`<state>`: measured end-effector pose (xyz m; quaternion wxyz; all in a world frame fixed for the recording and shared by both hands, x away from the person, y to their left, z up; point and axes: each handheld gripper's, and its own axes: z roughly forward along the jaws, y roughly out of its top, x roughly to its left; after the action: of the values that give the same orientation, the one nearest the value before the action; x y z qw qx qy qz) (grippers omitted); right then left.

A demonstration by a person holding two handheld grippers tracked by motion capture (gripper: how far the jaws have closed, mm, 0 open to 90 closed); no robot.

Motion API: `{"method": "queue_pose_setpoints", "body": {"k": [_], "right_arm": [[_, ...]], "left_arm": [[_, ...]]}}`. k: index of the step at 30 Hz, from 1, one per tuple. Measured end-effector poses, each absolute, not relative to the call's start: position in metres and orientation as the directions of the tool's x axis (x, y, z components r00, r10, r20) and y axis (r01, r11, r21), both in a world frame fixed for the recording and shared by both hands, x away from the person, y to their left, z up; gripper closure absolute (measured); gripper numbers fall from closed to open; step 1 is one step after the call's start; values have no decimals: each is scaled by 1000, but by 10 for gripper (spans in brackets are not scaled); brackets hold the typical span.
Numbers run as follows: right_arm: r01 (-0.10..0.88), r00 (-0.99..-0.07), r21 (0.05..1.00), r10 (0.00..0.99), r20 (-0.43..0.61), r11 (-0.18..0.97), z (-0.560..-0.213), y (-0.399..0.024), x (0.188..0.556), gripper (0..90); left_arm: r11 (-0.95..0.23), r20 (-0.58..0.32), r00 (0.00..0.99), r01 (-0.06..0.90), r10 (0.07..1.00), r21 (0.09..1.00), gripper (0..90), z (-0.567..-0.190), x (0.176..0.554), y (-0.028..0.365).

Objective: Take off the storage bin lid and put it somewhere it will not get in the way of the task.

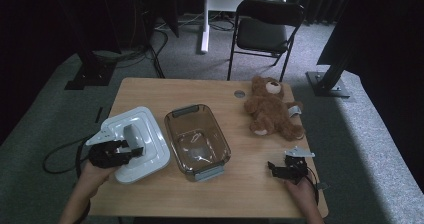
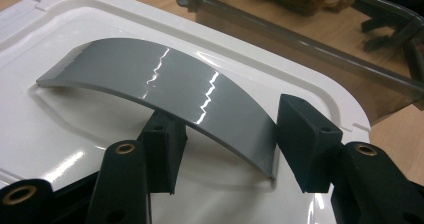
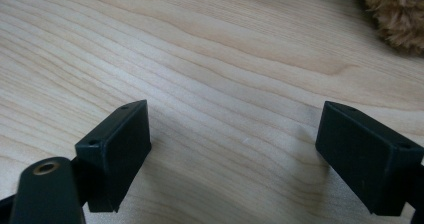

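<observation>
A white box lid (image 1: 152, 126) lies on the left of the wooden table (image 1: 200, 89), with an arched grey handle (image 1: 131, 133) on top. My left gripper (image 1: 125, 151) reaches over its near edge. In the left gripper view the handle (image 2: 165, 79) arches over the lid (image 2: 65, 129). The left gripper (image 2: 232, 129) straddles the handle's near end, one pad on each side, open and with no clear press. A clear plastic container (image 1: 221, 139) stands empty at the centre. My right gripper (image 1: 275, 166) rests open over bare wood (image 3: 200, 59) at the front right.
A brown teddy bear (image 1: 267, 106) lies at the back right of the table, its fur at the top edge of the right gripper view (image 3: 395, 19). The container's rim (image 2: 300, 39) runs just beyond the lid. A black folding chair (image 1: 265, 29) stands behind the table.
</observation>
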<state>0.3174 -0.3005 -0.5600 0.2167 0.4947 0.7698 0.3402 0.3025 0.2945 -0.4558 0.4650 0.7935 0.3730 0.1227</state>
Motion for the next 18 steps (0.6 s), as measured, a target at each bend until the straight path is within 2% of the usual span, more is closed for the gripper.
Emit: {"method": "queue_pose_setpoints", "body": {"k": [18], "right_arm": [[614,-417,738,909,1,281,-560,-301,317,135]], "left_arm": [[-317,-217,714,534,665,784,471,-511,325,280]]}}
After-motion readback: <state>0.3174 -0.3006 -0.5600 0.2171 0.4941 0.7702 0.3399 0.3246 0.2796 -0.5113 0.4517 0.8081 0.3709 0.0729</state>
